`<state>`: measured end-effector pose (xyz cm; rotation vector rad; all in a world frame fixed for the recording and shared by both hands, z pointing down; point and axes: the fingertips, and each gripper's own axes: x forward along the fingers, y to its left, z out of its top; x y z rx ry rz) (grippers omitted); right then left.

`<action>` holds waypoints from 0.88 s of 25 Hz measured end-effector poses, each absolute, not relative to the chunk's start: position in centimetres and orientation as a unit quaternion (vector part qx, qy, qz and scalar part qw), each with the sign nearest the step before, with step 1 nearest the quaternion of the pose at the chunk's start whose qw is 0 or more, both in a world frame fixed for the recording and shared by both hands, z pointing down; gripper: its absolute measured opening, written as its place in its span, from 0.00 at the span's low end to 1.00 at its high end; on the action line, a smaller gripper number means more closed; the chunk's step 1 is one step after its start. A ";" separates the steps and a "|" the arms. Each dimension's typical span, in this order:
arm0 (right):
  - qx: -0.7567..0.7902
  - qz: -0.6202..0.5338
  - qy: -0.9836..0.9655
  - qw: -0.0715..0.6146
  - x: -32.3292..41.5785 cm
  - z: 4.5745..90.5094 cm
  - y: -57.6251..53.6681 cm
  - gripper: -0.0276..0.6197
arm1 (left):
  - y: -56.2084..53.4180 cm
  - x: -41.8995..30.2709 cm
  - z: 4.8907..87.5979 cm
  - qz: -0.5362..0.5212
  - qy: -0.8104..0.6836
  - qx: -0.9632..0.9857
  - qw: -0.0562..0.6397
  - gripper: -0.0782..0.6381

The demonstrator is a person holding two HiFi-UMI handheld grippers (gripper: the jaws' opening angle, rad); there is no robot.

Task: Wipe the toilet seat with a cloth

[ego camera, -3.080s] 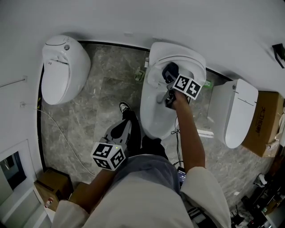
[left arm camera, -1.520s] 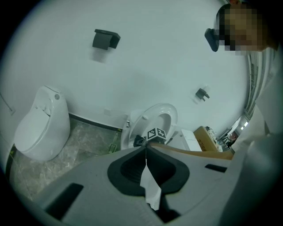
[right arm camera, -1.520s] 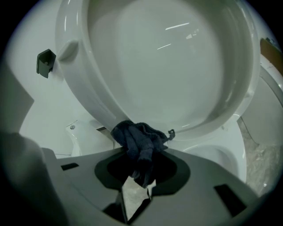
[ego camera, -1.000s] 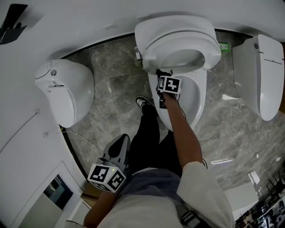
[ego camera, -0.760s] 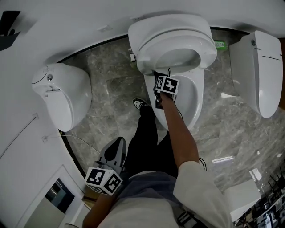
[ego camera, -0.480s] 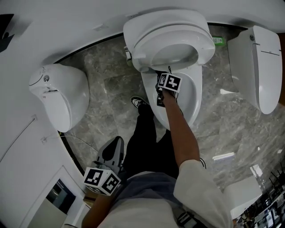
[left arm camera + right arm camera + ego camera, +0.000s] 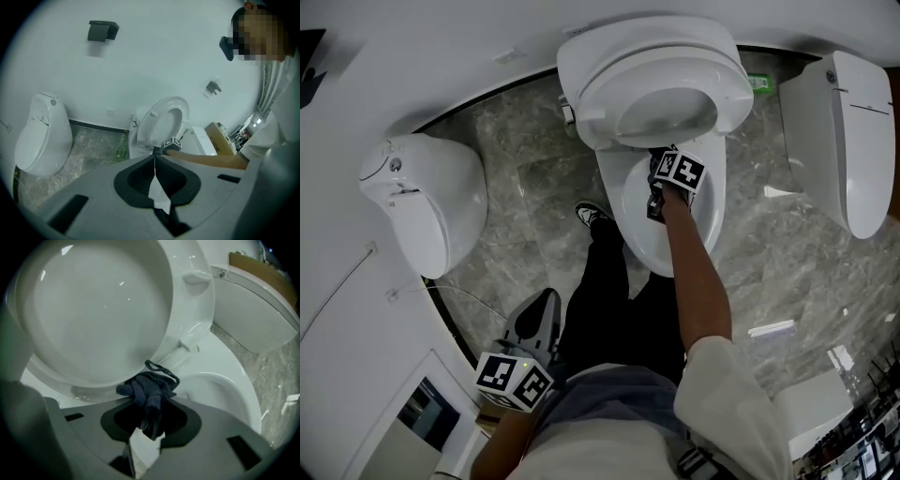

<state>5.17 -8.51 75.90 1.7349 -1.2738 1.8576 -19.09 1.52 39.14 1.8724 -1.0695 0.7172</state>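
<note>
The room is dim and grey. Both gripper views bend round, with black corners. Little white shiny spots sit on the toilet lid [image 7: 93, 310], upper left. Close-up parts look blurry.

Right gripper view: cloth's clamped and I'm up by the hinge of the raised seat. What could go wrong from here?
1. The cloth has a loose loop lying beside the hinge; it could snag there.
2. Little cloth sticks out past the right gripper, so its hard jaws may scrape the raised seat.
3. The open bowl lies just below; a slipped grip would likely drop the cloth in.
</note>
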 end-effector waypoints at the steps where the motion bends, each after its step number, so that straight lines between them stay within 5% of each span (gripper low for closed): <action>1: 0.606 0.646 -0.440 0.149 5.6 75.9 -8.3 0.20 | 1.5 -19.0 39.2 0.286 -0.426 0.748 0.422 0.12; 22: 0.653 0.620 -0.418 0.116 15.2 72.4 -8.3 0.20 | 2.2 -15.3 38.5 0.270 -0.401 0.766 0.424 0.12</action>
